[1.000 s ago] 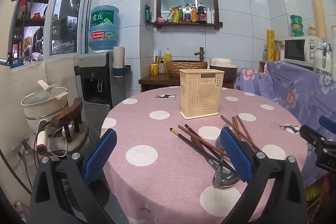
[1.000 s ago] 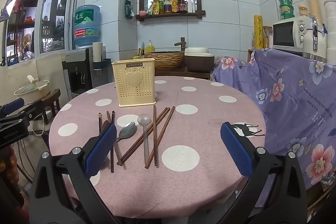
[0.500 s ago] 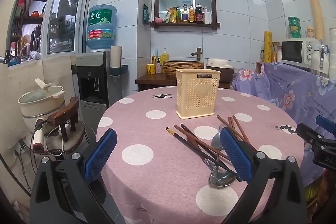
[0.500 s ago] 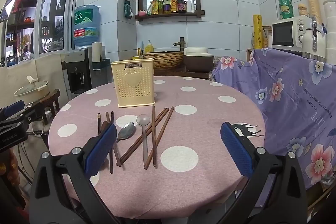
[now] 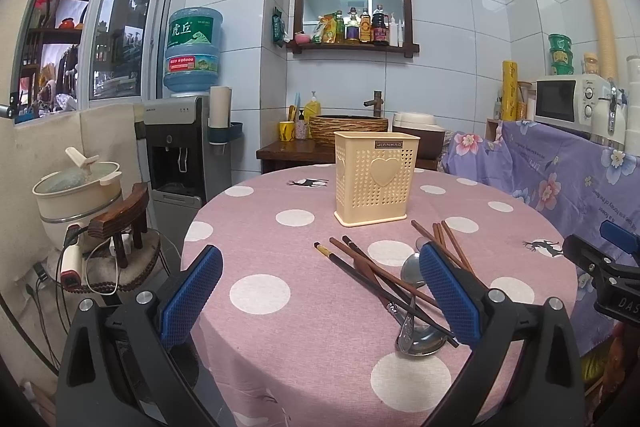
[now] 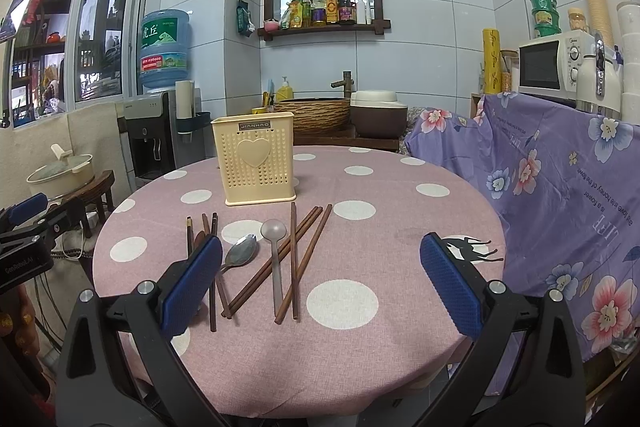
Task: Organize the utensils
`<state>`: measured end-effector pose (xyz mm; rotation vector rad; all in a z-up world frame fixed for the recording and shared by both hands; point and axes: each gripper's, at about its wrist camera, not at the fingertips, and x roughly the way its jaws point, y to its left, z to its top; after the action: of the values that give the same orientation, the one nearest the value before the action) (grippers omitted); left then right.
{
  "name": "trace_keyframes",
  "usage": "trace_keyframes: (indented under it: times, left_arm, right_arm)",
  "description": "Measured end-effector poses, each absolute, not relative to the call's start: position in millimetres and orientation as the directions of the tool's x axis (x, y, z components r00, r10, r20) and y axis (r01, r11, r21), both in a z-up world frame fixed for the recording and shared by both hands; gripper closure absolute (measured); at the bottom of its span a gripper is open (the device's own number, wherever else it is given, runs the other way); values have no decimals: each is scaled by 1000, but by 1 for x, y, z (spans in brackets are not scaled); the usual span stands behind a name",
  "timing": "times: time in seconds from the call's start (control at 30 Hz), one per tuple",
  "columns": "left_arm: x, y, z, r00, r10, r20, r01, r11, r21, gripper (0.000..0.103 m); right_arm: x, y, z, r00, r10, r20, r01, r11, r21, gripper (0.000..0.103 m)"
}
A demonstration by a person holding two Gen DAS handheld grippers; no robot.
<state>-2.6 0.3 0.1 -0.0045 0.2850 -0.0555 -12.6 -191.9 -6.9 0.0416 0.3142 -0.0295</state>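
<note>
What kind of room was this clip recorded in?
Most likely a home kitchen or dining corner: a microwave, a water dispenser with its bottle, a shelf of condiment bottles, and a round table with utensils.

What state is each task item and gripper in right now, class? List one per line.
left gripper: open, empty.
right gripper: open, empty.
utensil holder: upright; contents hidden.
chopsticks: loose on table.
metal spoon: lying flat.
translucent spoon: lying flat, among chopsticks.

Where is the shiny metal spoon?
In the right wrist view, the metal spoon lies on the table, left of the chopsticks, before the basket.
</note>
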Motion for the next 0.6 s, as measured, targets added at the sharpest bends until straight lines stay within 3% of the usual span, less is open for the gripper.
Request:
trace_keyframes:
  times: [0.6]
  left_arm:
    - [-3, 1, -1, 958, -55, -281, 54, 998, -11, 5]
  right_arm:
    - [-11, -191, -9, 948, -20, -316, 33, 999, 38, 5]
